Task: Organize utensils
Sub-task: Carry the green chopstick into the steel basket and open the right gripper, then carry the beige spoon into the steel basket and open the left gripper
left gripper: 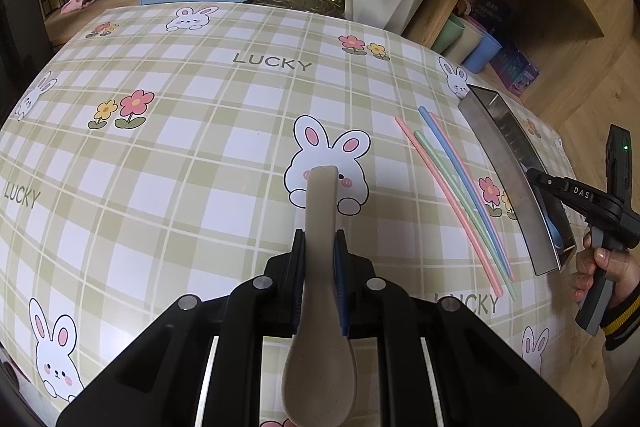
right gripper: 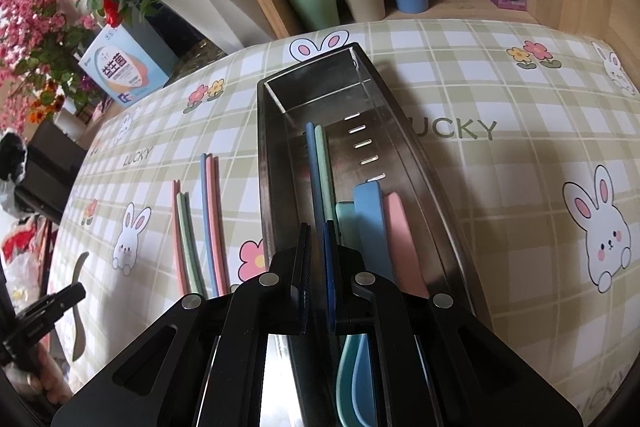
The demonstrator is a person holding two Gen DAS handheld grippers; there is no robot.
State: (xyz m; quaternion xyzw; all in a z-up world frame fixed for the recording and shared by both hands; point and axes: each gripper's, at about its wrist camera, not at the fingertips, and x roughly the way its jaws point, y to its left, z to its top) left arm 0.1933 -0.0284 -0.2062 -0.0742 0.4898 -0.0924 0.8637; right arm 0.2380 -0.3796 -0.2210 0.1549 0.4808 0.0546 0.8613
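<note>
While pinched by left gripper [left gripper: 320, 247] fingers, matte beige spoon [left gripper: 320, 291] is held lower centre | right gripper [right gripper: 318, 247] fingers pressed nearly together, empty, over steel tray [right gripper: 404, 147] | slender pastel chopsticks [left gripper: 460, 195] laid on checked tabletop [left gripper: 180, 167]

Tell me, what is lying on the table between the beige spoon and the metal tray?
Four loose chopsticks, pink, green and blue, lie between the beige spoon and the metal tray; the left wrist view shows it.

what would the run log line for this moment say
left gripper: shut on beige spoon | right gripper: shut, empty, over metal tray | chopsticks: four on table
</note>
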